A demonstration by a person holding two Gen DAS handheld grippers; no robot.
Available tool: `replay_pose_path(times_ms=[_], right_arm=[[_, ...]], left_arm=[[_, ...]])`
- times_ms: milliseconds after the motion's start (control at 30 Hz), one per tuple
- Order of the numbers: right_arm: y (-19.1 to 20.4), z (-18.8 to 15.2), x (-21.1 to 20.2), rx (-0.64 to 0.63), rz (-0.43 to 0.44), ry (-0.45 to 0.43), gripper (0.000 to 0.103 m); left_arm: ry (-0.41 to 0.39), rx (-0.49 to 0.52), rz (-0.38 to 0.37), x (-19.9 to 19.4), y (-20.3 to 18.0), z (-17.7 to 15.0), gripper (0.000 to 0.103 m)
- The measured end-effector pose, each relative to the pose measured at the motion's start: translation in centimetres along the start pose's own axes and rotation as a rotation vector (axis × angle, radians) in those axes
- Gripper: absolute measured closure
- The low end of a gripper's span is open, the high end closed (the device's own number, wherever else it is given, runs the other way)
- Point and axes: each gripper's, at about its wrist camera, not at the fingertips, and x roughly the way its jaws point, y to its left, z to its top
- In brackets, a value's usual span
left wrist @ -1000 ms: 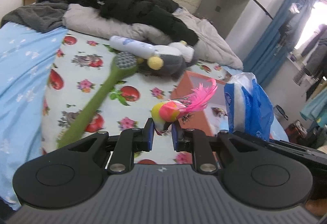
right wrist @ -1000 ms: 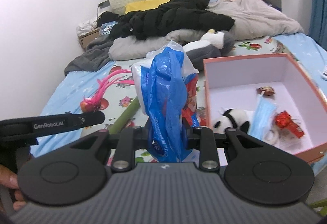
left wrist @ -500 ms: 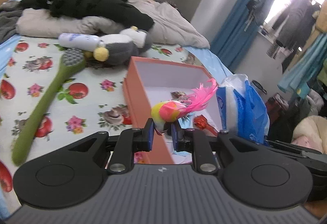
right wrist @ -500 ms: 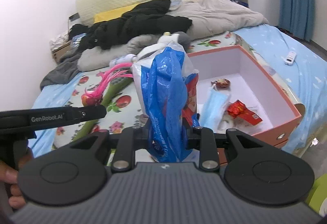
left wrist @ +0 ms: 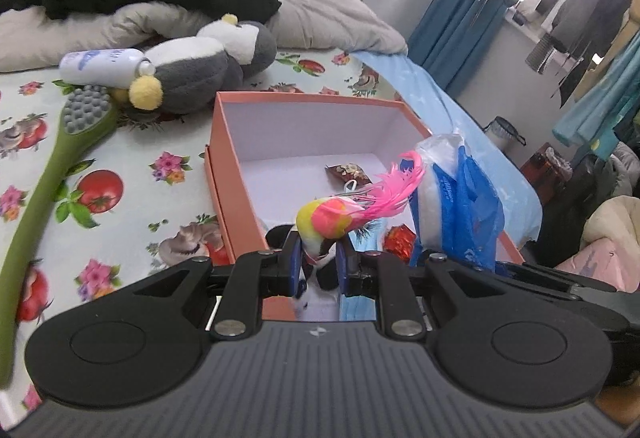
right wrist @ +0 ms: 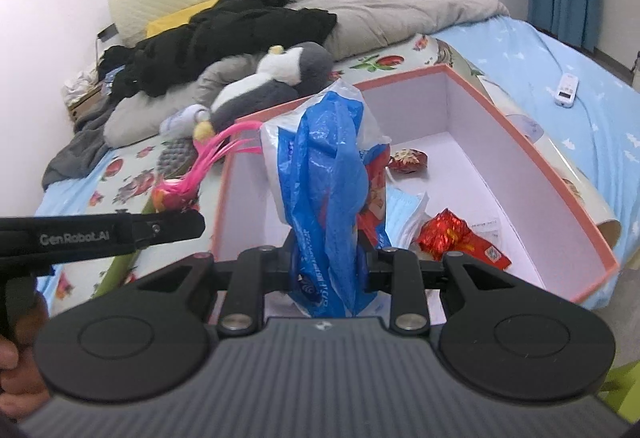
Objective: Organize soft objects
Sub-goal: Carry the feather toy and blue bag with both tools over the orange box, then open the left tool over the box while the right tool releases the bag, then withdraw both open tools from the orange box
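Both grippers hold something over the box. Left gripper (left wrist: 318, 264) has its two fingers pinched shut on a little bird toy (left wrist: 326, 222) with a yellow and pink body and long pink feathers. Right gripper (right wrist: 328, 264) is squeezed tight on a blue and white plastic bag (right wrist: 324, 190) that stands up between its fingers. The two tools are side by side, close together.

Under them sits the orange box (left wrist: 224, 142) with white inside. It lies on the flowery sheet (left wrist: 120, 174), near the right edge of the bed. In the box I can see a red shiny wrapper (right wrist: 444, 230), a blue face mask (right wrist: 408, 206) and a small brown packet (left wrist: 348, 172). Something black and white lies under the bird toy, but it is mostly hidden.

On the sheet past the box's far left corner lies a grey and white plush penguin (left wrist: 200, 66), with a white bottle (left wrist: 102, 66) and a long green brush (left wrist: 52, 166) beside it.

I think the step now is to put both things in the box. To do it well, go down low first, well inside the walls. Let go of the bird softly so its feathers do not bend. Set the bag on a bare spot of the floor, near the far wall, so it does not squash the small things.
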Motion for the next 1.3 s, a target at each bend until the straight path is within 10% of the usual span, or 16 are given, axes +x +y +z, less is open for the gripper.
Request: replay_pose_path(times_ms=[500,667,767,1300], right_arm=[[-3.5,2.8,7.8,0.0,-0.059,0.062,0.071],[-3.7,2.5,8.2,0.001,-0.078,0.07,0.055],[-3.8,2.4,7.6,0.007,-0.076,0.06,0.035],[0.0,3.6,-4.4,0.014,-0.061,-0.135,0.035]], left_arm=[[0.09,0.052,0.031,10.0,1.0,4.3,0.082],[0.085,0.039,0.034,10.4,1.6,4.4,0.077],[0.068,0.036,0.029,9.8,1.5,4.4,0.055],[-0.078,0.113,-0.042,-2.9,-1.1,5.0,0.055]])
